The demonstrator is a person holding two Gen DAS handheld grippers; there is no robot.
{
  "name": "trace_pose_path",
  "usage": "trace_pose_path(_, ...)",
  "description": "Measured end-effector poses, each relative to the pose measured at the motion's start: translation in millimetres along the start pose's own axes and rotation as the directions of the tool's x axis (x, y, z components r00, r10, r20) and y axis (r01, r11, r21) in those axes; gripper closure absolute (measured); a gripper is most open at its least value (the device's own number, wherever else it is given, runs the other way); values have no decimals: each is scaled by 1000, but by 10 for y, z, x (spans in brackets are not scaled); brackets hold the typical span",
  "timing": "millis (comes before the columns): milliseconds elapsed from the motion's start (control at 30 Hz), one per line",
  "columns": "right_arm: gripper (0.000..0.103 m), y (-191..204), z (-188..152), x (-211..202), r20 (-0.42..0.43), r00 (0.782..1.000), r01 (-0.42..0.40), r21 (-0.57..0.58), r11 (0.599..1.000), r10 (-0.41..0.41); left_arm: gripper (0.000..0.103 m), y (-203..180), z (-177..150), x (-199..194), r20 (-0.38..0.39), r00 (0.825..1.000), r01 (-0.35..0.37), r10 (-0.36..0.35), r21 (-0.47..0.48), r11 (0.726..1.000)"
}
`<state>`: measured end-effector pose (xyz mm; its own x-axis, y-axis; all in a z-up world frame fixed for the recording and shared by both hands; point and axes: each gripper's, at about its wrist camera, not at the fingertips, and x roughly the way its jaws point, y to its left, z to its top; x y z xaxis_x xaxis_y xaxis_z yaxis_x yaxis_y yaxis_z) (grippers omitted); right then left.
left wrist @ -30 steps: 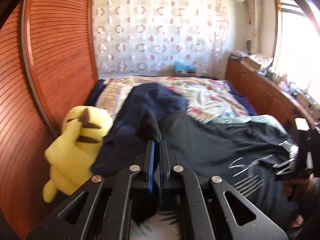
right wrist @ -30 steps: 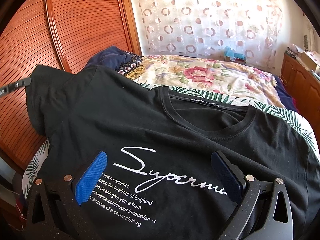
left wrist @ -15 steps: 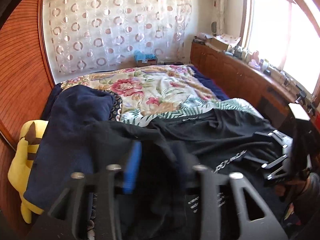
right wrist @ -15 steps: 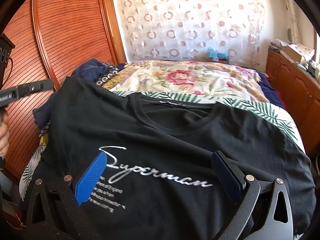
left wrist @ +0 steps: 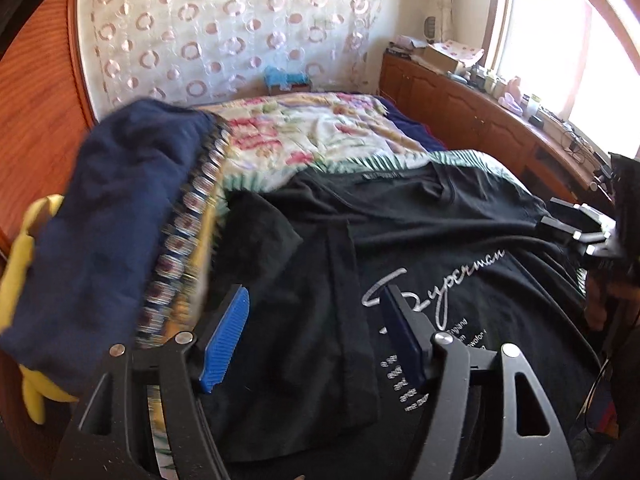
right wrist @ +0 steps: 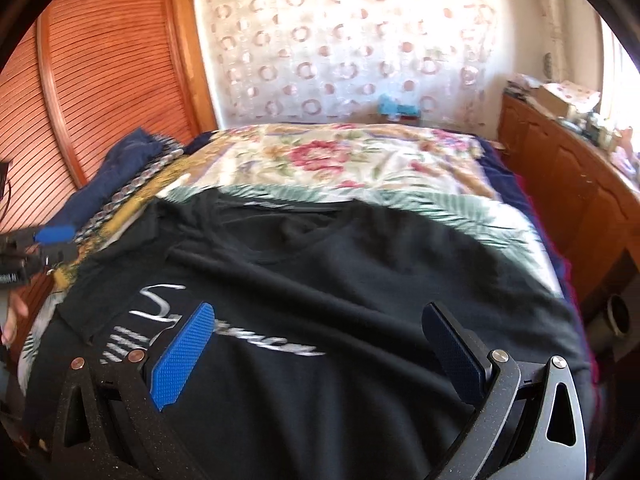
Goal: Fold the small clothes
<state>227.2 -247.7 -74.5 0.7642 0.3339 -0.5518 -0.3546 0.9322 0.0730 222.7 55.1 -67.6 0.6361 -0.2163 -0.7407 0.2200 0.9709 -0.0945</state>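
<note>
A black T-shirt [left wrist: 460,248] with white "Superman" script lies face up across the near end of the bed [right wrist: 360,160], on the floral bedspread. Its sleeve [left wrist: 288,320] on the left side is folded in over the chest, making a flap that reaches the start of the lettering.

The left gripper [left wrist: 316,332] hangs just above that flap. Its jaws are opening, the 2 blue pads stand apart, and the cloth lies under them, not pinched. The right gripper [right wrist: 320,356] hovers over the shirt's lower front with its jaws spread wide and nothing between them.

A navy garment [left wrist: 112,216] is heaped at the left edge of the bed, right beside the folded sleeve, with a yellow plush toy [left wrist: 24,264] behind it.

What worries me from here: the flap is loose and a little rumpled, so a pad that drags on the way out could flip it open again. The shirt also has creases running across the chest; folding the other side over them would likely lock them in. And the navy heap sits close enough that a careless pinch on that side could catch both fabrics at once.
</note>
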Motion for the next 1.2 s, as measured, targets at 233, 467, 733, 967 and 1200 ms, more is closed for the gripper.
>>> trace_pose_path(233,8,-534,-163,-304,-17,991,133,80,988,-132,34,-293,-25,394,-41,997,68,-67,30,997)
trace_pose_path(467,21,-908,-326,-545,-54,972,234,146,961,-228,34,-575,-34,721,-86,994,74,-66,96,993)
trace_pose_path(733,25,-951,-328,-520,-139,954,288,191,938,-264,34,-696,-65,751,-62,998,22,-12,160,987)
trace_pose_path(967,27,-950,-340,-480,-205,958,251,243,937,-203,4,-799,-71,823,-97,994,65,-46,198,978)
trace_pose_path(1200,35,-1178,-398,-509,-231,964,208,337,918,-134,1,-842,-84,826,-106,994,60,-39,211,976)
